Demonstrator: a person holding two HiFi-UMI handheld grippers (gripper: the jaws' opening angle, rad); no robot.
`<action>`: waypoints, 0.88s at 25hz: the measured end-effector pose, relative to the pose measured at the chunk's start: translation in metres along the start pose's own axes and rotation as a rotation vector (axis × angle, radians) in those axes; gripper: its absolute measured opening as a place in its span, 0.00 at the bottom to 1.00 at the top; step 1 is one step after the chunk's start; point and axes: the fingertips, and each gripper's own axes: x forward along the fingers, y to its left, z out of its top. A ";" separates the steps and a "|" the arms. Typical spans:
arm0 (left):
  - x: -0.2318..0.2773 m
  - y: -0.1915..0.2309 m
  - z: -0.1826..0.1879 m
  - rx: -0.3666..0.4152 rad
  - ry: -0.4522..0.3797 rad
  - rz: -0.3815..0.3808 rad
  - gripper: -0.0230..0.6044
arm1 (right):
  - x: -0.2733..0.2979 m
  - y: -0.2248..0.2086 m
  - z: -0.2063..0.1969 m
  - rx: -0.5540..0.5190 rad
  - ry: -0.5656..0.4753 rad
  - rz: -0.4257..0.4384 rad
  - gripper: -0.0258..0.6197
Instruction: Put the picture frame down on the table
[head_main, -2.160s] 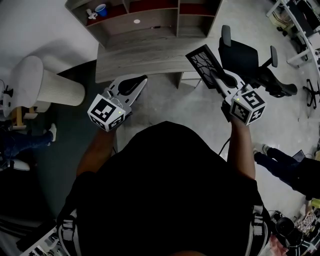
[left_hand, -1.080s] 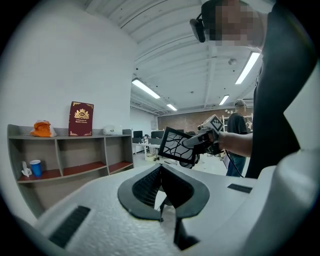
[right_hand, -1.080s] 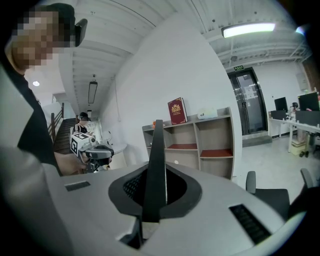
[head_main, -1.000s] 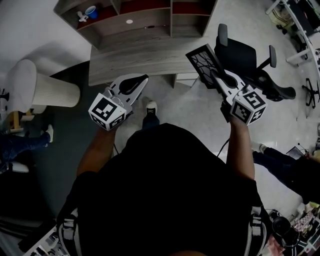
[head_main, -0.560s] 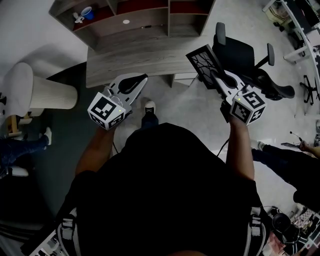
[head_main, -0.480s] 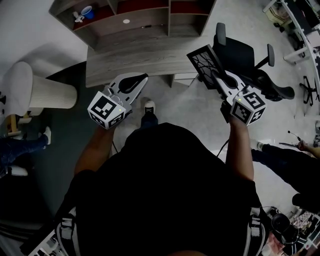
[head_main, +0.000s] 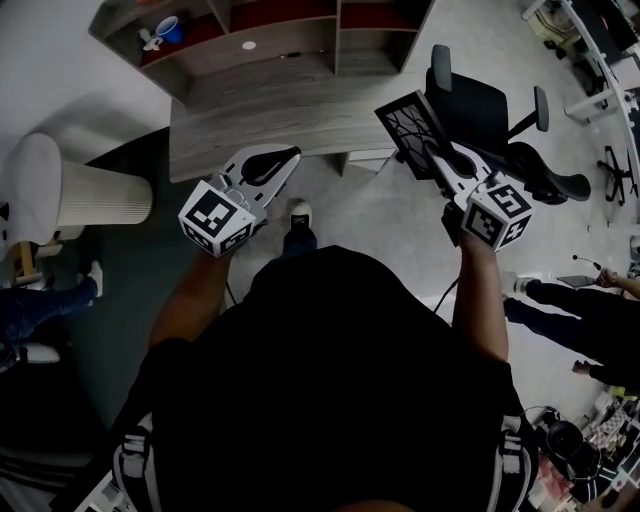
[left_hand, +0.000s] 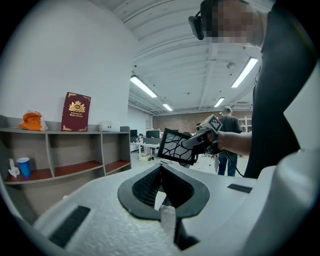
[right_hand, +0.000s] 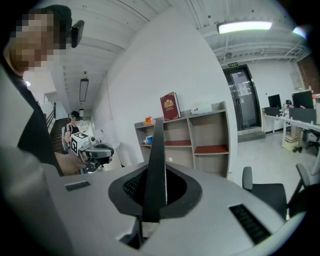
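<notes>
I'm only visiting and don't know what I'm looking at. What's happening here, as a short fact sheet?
Who: a person with a hand-held gripper in each hand
Right gripper: shut on the picture frame, clamped on one edge
Left gripper: shut, nothing in it
Frame status: held up in the air, not yet set down
Table: grey wood, in front of the person, with a shelf unit behind it
Nearby: black office chair at the right
</notes>
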 end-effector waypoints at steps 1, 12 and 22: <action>0.001 0.006 0.000 -0.002 0.000 -0.002 0.07 | 0.005 -0.002 0.003 0.003 -0.001 -0.003 0.07; 0.018 0.060 0.000 -0.030 0.010 -0.029 0.07 | 0.042 -0.028 0.016 0.056 0.017 -0.046 0.07; 0.039 0.091 -0.007 -0.026 0.031 -0.068 0.07 | 0.069 -0.051 0.014 0.090 0.022 -0.073 0.07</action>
